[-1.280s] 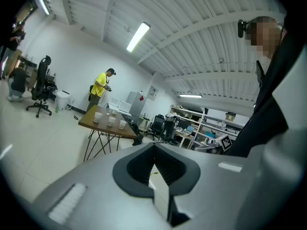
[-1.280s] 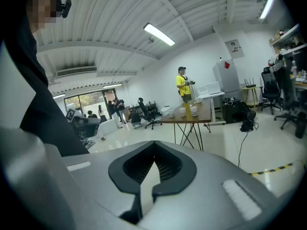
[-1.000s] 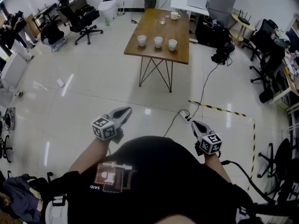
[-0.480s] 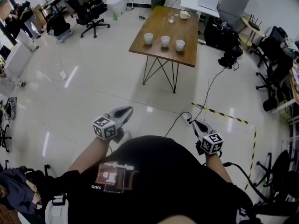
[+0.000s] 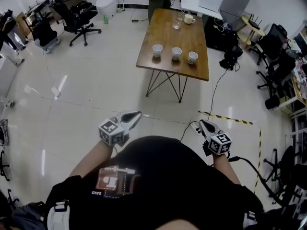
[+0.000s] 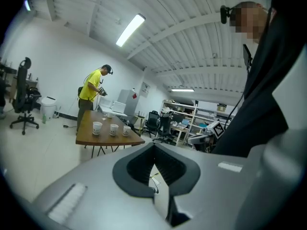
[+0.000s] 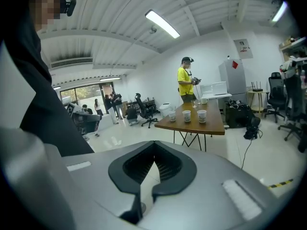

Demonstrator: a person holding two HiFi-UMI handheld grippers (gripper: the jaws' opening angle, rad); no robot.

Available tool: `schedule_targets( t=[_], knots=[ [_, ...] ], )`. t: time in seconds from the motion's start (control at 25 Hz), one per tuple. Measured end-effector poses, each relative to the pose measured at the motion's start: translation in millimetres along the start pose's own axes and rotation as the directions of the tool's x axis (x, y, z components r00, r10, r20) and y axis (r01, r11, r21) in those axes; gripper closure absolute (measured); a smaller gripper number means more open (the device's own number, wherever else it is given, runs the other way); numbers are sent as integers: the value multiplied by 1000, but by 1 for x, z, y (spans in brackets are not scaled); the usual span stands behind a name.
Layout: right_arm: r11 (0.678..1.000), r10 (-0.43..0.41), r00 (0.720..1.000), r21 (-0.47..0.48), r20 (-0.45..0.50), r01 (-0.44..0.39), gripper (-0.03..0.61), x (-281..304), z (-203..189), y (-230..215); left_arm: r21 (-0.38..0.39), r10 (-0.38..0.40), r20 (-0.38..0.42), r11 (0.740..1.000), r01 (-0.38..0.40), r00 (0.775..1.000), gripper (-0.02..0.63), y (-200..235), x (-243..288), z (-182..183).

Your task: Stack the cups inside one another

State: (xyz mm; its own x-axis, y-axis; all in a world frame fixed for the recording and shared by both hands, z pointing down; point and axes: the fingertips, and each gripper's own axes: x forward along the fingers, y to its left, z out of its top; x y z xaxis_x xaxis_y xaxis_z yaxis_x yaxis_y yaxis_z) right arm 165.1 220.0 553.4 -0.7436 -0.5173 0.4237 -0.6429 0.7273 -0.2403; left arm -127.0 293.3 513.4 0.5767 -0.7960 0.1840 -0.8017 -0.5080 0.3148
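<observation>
Open floor [image 5: 96, 95] leads to the near edge of the table [image 5: 168, 32]. Three cups [image 5: 176, 53] line that edge; mid-table is bare. A person [image 5: 156, 1] blocks the far edge. A cable [image 5: 211, 97] crosses the floor by the near right corner.

The left gripper [image 6: 154, 145] has its jaws closed together, with nothing between them. Past it stands a wooden table [image 6: 103, 138] on thin metal legs, with three white cups [image 6: 113, 128] in a row on it. A person [image 6: 91, 95] in a yellow shirt stands at the table's far end. An office chair [image 6: 24, 99] is off to the left.
</observation>
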Motion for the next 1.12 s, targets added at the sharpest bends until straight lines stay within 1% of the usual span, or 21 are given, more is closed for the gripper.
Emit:
schedule_targets(
  t=[0.08, 0.2, 0.28, 0.36, 0.48, 0.6, 0.72, 0.84, 1.0, 1.12],
  knots=[
    [1000, -22, 1000, 14, 13, 22, 565, 26, 18, 6, 44, -36, -23, 998, 37, 999, 612, 30, 2, 12],
    [999, -28, 1000, 18, 15, 27, 565, 56, 36, 13, 33, -56, -21, 998, 56, 998, 612, 69, 12, 28],
    [999, -30, 999, 27, 14, 30, 565, 68, 43, 10, 30, -61, -9, 998, 61, 998, 612, 85, 22, 38],
    [999, -35, 999, 33, 9, 35, 565, 77, 47, -1, 26, -62, 0, 998, 62, 998, 612, 95, 37, 47],
    [999, -27, 1000, 35, -1, 27, 565, 91, 52, -29, 23, -50, 5, 998, 50, 999, 612, 106, 65, 56],
    [1000, 18, 1000, 16, -1, -18, 565, 109, 63, -67, 13, -13, 5, 1000, 13, 1000, 612, 113, 99, 65],
    [997, 69, 998, -26, -11, -69, 565, 127, 77, -111, -6, 55, 24, 998, -55, 998, 612, 121, 135, 77],
    [991, 119, 993, -60, -19, -120, 565, 136, 97, -152, -48, 115, 47, 992, -113, 992, 612, 118, 165, 87],
    [977, 182, 983, -108, -19, -182, 565, 153, 125, -197, -66, 197, 52, 979, -193, 979, 612, 116, 197, 107],
    [973, 203, 979, -106, -21, -204, 565, 167, 133, -217, -76, 223, 45, 973, -220, 974, 612, 118, 213, 115]
  ],
)
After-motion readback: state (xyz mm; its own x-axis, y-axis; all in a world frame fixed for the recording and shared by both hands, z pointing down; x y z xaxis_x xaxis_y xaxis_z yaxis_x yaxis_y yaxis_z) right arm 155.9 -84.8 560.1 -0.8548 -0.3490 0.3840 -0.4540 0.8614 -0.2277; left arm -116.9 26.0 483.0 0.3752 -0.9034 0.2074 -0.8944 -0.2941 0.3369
